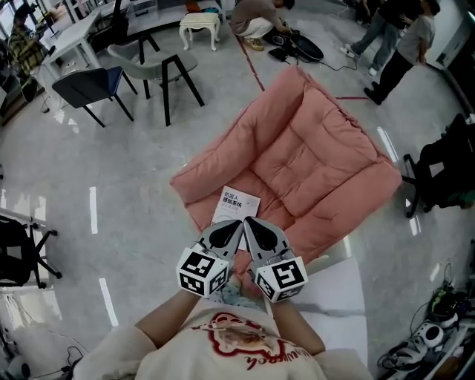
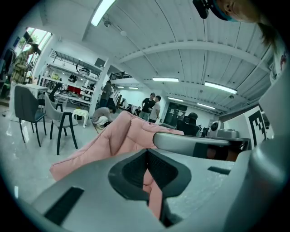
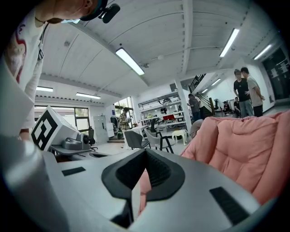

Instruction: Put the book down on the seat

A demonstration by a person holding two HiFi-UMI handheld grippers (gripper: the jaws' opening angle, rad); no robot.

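A white softcover book with dark print on its cover (image 1: 237, 205) lies flat on the near left part of a large pink quilted cushion seat (image 1: 315, 152), close to the seat's padded left rim. The seat rests on a pale grey polished floor (image 1: 133, 185). Just near of the book, the left gripper (image 1: 237, 223) and the right gripper (image 1: 249, 221) are held side by side in front of the person's cream shirt (image 1: 237, 349), with their tips almost meeting over the book's near edge. Whether the tips touch the book cannot be told from the head view. In each gripper view the two dark fingers are pressed together with nothing clamped between them, and only pink cushion shows beyond the narrow slit. Far left on the floor stand a dark blue chair (image 1: 89, 85) and a grey chair with black legs (image 1: 152, 63), with a small white stool (image 1: 200, 22) beyond them. A person crouches (image 1: 256, 18) at the far edge, and two people stand (image 1: 397, 44) at the far right.
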